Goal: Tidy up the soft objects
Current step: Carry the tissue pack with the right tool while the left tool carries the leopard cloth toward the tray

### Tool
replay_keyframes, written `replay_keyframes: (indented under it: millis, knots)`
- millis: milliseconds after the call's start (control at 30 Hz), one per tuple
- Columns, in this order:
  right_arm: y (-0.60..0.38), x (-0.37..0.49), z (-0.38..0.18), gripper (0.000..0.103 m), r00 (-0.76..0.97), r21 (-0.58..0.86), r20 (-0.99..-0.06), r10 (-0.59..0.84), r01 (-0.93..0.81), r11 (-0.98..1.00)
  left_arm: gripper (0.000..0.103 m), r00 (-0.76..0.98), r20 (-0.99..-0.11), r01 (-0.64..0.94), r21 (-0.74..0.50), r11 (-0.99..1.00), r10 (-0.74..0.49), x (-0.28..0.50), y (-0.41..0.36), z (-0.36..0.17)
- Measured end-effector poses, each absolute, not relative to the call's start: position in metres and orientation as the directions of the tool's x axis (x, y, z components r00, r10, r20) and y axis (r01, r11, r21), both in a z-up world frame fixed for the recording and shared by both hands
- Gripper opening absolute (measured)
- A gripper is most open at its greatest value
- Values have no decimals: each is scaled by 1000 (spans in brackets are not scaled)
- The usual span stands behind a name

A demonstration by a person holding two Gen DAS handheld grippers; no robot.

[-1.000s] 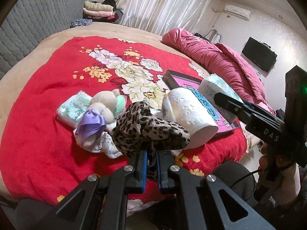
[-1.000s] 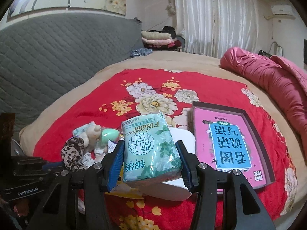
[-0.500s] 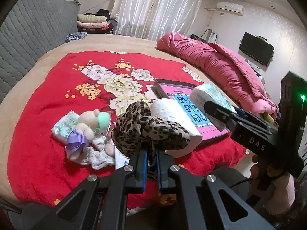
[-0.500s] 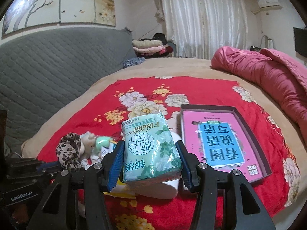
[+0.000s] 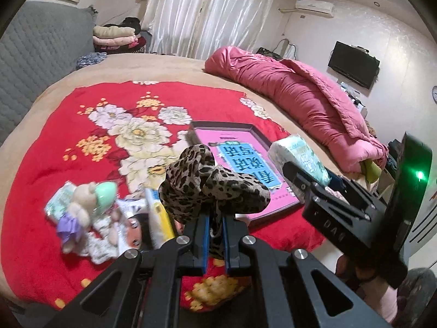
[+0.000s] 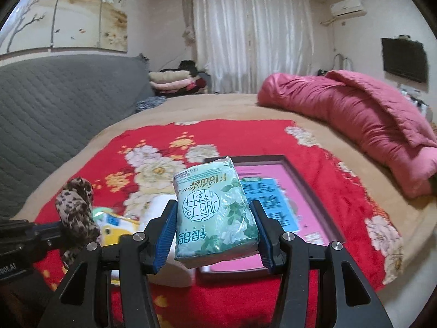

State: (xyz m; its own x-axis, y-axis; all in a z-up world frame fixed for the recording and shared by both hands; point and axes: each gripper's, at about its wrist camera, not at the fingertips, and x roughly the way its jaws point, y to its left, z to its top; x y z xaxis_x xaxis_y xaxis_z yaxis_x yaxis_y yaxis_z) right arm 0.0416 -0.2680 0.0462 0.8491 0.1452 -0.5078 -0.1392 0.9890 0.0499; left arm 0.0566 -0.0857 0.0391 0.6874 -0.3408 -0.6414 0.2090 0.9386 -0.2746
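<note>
My left gripper (image 5: 215, 227) is shut on a leopard-print fabric piece (image 5: 207, 186), held up above the red floral blanket (image 5: 54, 147); the same piece (image 6: 76, 210) shows at the left of the right wrist view. My right gripper (image 6: 214, 227) grips a green tissue pack (image 6: 213, 213) between its blue pads, lifted over the bed; that pack (image 5: 300, 158) appears at the right of the left wrist view. A small plush bear with a mint cap (image 5: 90, 199) lies on another tissue pack (image 5: 58, 199). A white paper roll (image 6: 161, 210) lies behind the right gripper's left finger.
A dark tray with a pink book (image 5: 240, 150) lies on the blanket right of centre. A rolled pink quilt (image 5: 300, 101) runs along the bed's right side. Picture books (image 5: 155, 218) lie beside the bear. Grey quilted headboard (image 6: 54, 104) at left, folded clothes (image 6: 172, 82) behind.
Both grippers have risen and shifted right over the bed with their loads. The paper roll is now hidden behind the leopard fabric in the left wrist view.
</note>
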Motion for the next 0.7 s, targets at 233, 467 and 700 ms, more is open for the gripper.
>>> replay_keyframes:
  millis: [233,467,700]
  knots:
    - [-294,50,44,54,861,70,-503,74,-44,997,8,670,-640,248,-285,926,-376,71,-115,45]
    - [-315,52,45,54,879,64,-477,13,20,998,8,661,-643,286,-260,922,-386,88,-144,49]
    - [-334,56,38,54,877,76,-479,-28,73,994,8,632,-668,320,-236,918,-392,107,-176,40]
